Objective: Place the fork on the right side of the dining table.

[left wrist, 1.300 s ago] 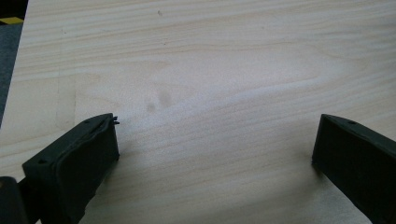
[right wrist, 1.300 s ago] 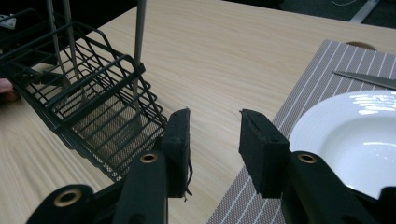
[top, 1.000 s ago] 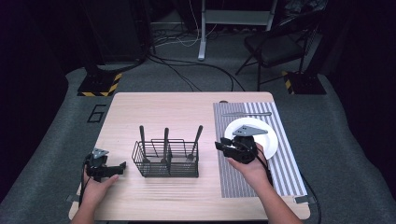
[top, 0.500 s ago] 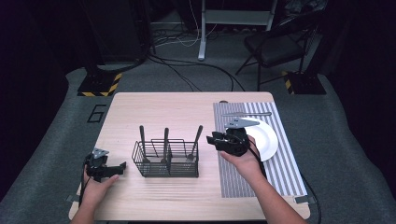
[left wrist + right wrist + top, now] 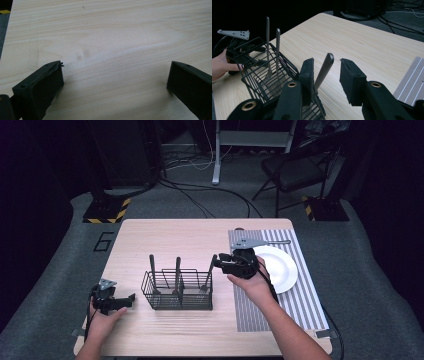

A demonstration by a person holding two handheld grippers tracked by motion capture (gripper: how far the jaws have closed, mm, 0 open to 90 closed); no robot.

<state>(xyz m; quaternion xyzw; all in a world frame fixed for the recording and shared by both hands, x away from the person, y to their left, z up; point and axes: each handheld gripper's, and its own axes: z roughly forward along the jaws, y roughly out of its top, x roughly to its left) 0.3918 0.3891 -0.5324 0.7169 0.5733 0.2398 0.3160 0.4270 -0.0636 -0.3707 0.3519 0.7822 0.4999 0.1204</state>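
A black wire basket (image 5: 177,290) stands on the wooden table (image 5: 170,240) and holds three upright metal utensils. My right gripper (image 5: 216,261) is at the basket's right end. Its jaws are open around the top of the rightmost utensil's handle (image 5: 324,70), which lies close to the left jaw with a gap to the right one. The basket (image 5: 262,77) shows two more handles (image 5: 267,37) further off. My left gripper (image 5: 131,297) rests at the table's front left, pointing at the basket. It (image 5: 115,70) is open over bare wood.
A white plate (image 5: 280,267) lies on a striped grey placemat (image 5: 272,310) at the table's right. A dark chair (image 5: 295,170) and cables are on the floor beyond the far edge.
My right gripper has moved left, from over the plate to the rightmost utensil handle in the basket. The left gripper has stayed in place.
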